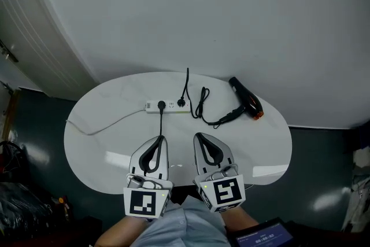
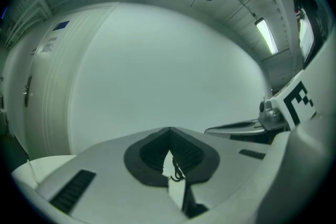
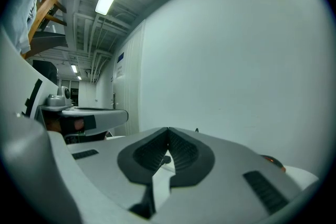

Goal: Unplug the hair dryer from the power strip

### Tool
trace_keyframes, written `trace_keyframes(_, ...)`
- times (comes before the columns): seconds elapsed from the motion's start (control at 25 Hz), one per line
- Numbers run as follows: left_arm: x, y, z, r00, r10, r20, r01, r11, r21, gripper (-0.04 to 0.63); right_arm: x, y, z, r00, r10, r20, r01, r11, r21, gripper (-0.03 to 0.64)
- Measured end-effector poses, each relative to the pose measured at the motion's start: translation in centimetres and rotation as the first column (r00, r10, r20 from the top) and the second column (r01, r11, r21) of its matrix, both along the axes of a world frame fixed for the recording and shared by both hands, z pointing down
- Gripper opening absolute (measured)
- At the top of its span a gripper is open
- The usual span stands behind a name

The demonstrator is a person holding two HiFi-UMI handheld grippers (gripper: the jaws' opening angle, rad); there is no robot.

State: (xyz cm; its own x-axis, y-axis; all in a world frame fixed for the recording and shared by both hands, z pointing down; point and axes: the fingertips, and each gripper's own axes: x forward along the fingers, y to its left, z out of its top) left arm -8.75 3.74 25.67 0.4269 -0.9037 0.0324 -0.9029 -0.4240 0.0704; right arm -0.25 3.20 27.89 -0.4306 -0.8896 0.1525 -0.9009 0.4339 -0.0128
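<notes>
**Clerk:** Item: hair dryer (image 1: 245,98). Position and heading?

**Checker:** Black, lying flat on the white worktop (image 1: 115,142), ahead of the right gripper (image 1: 197,135) and off to its right, well apart from it. The barrel's long axis runs diagonally, with the orange-tipped end toward the near right and the other end toward the far left. The handle angles back toward the grippers, and its cord (image 1: 202,102) lies in a loose loop ahead of the right gripper.

**Clerk:** Item: power strip (image 1: 170,106)?

**Checker:** White, lying crosswise straight ahead of the left gripper (image 1: 159,137). One black plug (image 1: 161,104) sits in it, and its cable runs back to that gripper's tip; I cannot tell whether they touch. A second plug (image 1: 181,102) is just beside it. I cannot tell which plug is the dryer's.

**Clerk:** Grippers?

**Checker:** On both, the jaws are closed together with the tips meeting, and nothing is visibly clamped. They hover side by side over the near part of the worktop.
</notes>
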Motion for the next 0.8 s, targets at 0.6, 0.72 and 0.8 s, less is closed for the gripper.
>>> trace_keyframes(0.6,2.2,-6.1,-0.2,0.998,-0.047,0.052,0.049,0.998,-0.034,-0.002,2.2,-6.3,0.7,0.998,-0.029,0.049,0.031,0.999,-0.032,0.002)
trace_keyframes(0.72,2.9,-7.5,-0.1,0.996,-0.067,0.057,0.069,0.997,-0.047,-0.002,2.7,-7.9,0.9,0.997,-0.048,0.064,0.050,0.998,-0.035,0.002)
trace_keyframes(0.8,3.3,-8.2,-0.2,0.995,-0.079,0.065,0.082,0.996,-0.044,-0.002,3.0,-8.8,1.0,0.995,-0.064,0.073,0.067,0.997,-0.037,0.002)
